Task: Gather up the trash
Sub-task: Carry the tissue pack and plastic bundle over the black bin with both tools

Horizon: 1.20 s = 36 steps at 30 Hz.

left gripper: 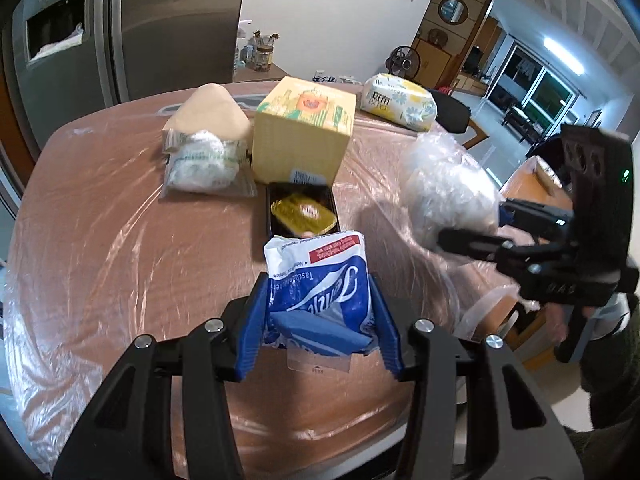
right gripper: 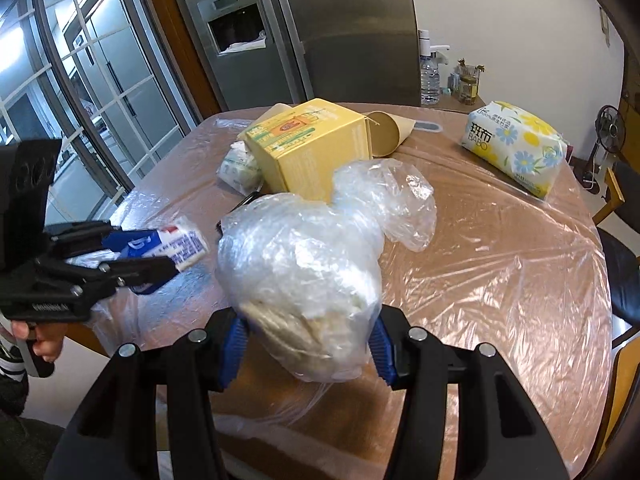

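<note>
Your left gripper [left gripper: 318, 322] is clenched on the blue-and-white tissue pack [left gripper: 320, 276], which stands up between the jaws with its long axis pointing away from you, held above the near edge of the table [left gripper: 120, 240]. Your right gripper [right gripper: 306, 350] is clamped on the bag [right gripper: 304, 276] of crumpled white trash, the open mouth of the bag flopping forward and to the right. The pack lies to the left of the bag, close beside it but apart, at about the same height. I judge the next move is to bring the pack rightward to the bag's mouth, which faces away from the left gripper, so you would have to turn it.
</note>
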Motion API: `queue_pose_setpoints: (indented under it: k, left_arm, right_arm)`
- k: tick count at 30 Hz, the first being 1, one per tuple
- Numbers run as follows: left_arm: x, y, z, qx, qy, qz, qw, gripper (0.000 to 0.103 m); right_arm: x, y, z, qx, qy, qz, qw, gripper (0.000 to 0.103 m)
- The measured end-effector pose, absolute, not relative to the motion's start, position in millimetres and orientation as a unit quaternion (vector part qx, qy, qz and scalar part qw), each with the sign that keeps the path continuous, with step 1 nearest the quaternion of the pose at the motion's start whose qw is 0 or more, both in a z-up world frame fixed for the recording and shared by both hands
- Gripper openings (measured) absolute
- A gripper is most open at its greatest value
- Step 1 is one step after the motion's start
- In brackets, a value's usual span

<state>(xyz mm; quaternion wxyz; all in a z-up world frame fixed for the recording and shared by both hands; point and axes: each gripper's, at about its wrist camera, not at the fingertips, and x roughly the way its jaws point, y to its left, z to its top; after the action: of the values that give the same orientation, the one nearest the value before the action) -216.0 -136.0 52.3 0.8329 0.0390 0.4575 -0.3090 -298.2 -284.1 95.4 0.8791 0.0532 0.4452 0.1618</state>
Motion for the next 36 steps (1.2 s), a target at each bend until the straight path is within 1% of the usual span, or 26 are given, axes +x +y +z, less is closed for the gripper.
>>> queue_pose_setpoints:
  k: [11,36]
  left_arm:
    - [-248,-134,54,0.063,0.45,-0.274,0.847,0.049]
    - [-303,-118,59,0.087,0.448,-0.284,0.843,0.049]
  right_arm:
    - [-338,-276,105,0.051,0.44,0.165,0.881,0.051]
    - [-399,-265,116,0.048,0.447,0.193,0.872,0.051]
